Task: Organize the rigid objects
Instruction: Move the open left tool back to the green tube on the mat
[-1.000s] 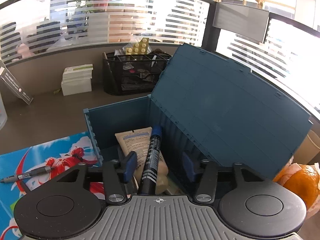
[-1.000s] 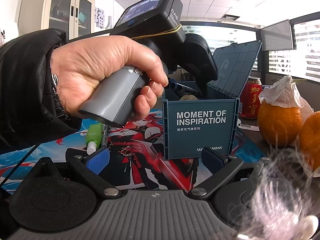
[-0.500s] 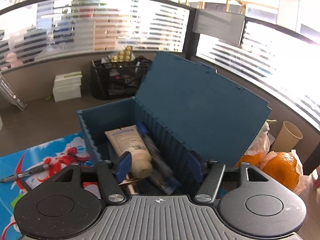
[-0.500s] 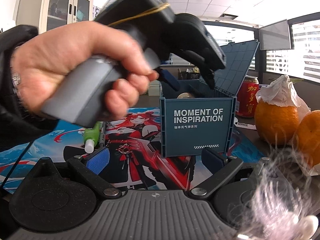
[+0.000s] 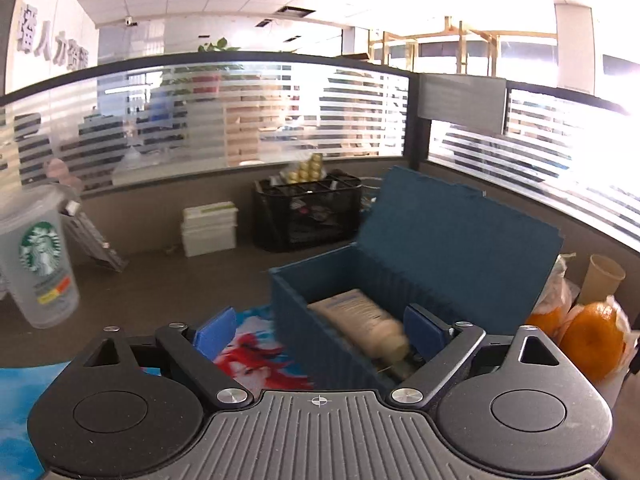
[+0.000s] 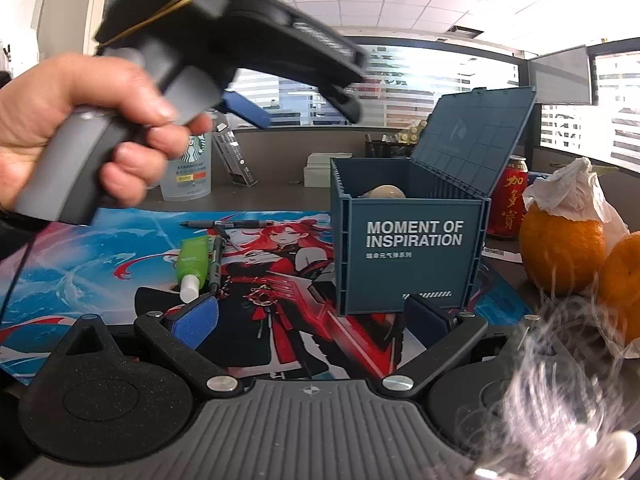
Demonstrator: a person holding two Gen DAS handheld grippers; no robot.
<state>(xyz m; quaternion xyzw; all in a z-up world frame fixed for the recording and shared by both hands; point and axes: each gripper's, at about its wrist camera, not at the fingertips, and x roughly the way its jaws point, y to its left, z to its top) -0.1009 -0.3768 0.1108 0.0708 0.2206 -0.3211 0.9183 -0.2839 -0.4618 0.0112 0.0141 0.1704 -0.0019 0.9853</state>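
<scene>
- Up above the desk, the left gripper [image 5: 320, 330] has nothing between its blue pads, and its jaws are opening wide.
- Seen from the right wrist camera, a hand [image 6: 76, 128] grips that tool's grey handle, and it hangs in the air to the left of the blue box [image 6: 408, 248], apart from it.
- The box stands on the printed desk mat [image 6: 100, 240] with its hinged lid [image 6: 476, 136] tilted up and back; white lettering on the front wall reads "MOMENT OF INSPIRATION".
- A beige tube [image 5: 360, 320] lies inside the box, its cap end towards the near wall; the left view is blurred, so what lies under it cannot be told.
- The right gripper [image 6: 314, 316] sits low over the mat with its jaws spread and empty, the box's front wall just beyond its fingertips.
- On the mat left of the box lie a green spray bottle [image 6: 194, 264], a dark pen [image 6: 214, 264] right beside it, and another pen [image 6: 228, 224] farther back.
- Two oranges [image 6: 560, 248] sit right of the box, one topped with crumpled paper, with a red can [image 6: 512, 204] behind them.
- A clear Starbucks cup [image 5: 40, 264] stands on the desk at the left, and a black mesh organiser [image 5: 308, 212] sits by the partition.
</scene>
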